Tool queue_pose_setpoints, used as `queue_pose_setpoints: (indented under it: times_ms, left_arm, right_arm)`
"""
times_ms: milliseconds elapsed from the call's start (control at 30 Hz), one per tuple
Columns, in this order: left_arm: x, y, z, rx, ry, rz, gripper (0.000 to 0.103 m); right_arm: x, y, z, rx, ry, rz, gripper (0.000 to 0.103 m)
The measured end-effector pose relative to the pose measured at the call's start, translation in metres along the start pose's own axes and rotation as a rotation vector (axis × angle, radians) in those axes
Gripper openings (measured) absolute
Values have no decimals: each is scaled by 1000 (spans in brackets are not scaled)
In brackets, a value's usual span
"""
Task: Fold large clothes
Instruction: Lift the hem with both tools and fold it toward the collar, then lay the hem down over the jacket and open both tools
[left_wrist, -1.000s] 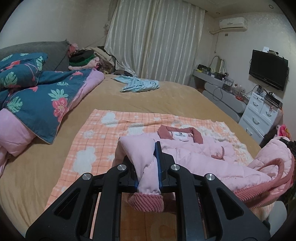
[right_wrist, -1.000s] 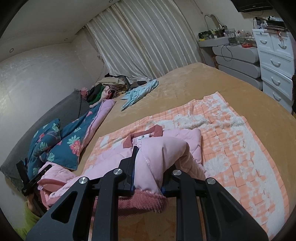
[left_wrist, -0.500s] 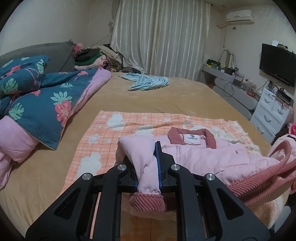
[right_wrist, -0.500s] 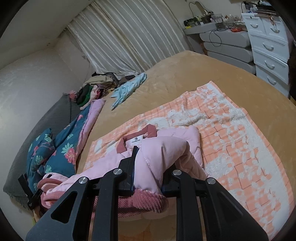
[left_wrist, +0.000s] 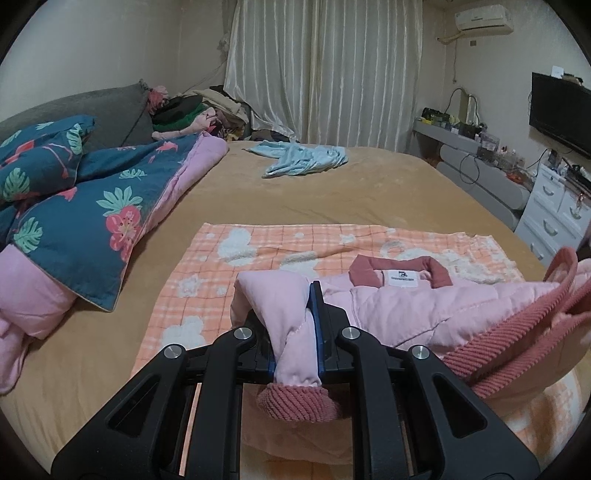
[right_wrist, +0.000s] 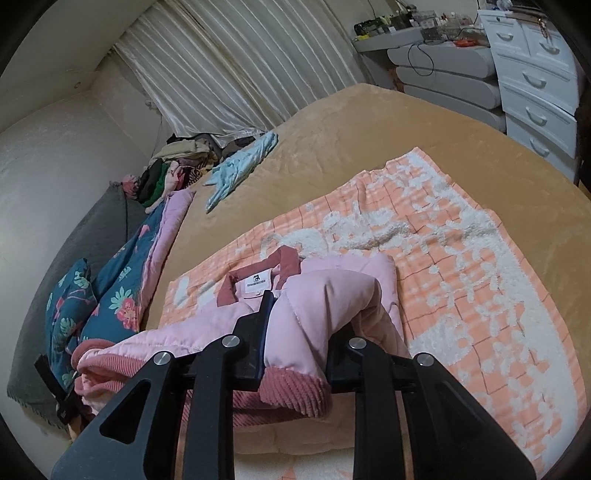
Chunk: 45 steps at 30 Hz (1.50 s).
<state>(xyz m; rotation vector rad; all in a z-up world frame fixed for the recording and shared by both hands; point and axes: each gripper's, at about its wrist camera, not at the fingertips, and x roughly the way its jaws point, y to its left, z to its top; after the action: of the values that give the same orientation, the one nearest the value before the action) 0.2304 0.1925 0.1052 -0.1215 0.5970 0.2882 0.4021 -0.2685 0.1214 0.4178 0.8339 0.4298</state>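
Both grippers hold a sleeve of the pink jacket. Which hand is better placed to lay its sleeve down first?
Probably the right. The right gripper is opening, its sleeve already bulging loosely between the fingers above the pink jacket. The left gripper is shut tightly on its sleeve.

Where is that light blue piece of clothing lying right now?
The light blue garment lies crumpled on the tan bedspread at the far end of the bed, near the curtains, beyond the orange checked blanket and right of the clothes pile.
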Motion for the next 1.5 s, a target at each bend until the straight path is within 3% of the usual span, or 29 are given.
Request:
queue_pose_setpoints:
  times_ms: [467,633,833,933,1067,1200,1300,1400,1467,1500]
  left_arm:
    - [50,-1,4,9,45,-13,8]
    - [63,-1,4,5,57,-30,8]
    - [78,-3,2,10,70,-44,9]
    - [86,-4,2,14,81,-43,9]
    - [96,2,1,-12,83,-67,10]
    - [102,8,1,-56,89,-94,14]
    - [104,8,1,-79,94,-109,23]
    - [100,7,4,-107,86,-154,48]
    - [93,3,6,-91,60,-134,76]
    - [88,0,8,-63,35,-97,77]
  right_arm:
    - [48,-22,15,45,59,6,30]
    - [58,-28,18,48,41,29,50]
    - [70,-32,13,5,4,53,66]
    - [84,-34,2,-51,9,-4,69]
    - [102,-36,-16,-174,6,-165,70]
    - [126,-41,-34,-288,42,-260,75]
    - [143,-49,-47,-309,88,-270,75]
    - [145,-54,-51,-299,76,-263,77]
    - [146,-57,-51,-287,74,-254,77]
    - [146,-57,-51,-287,74,-252,77]
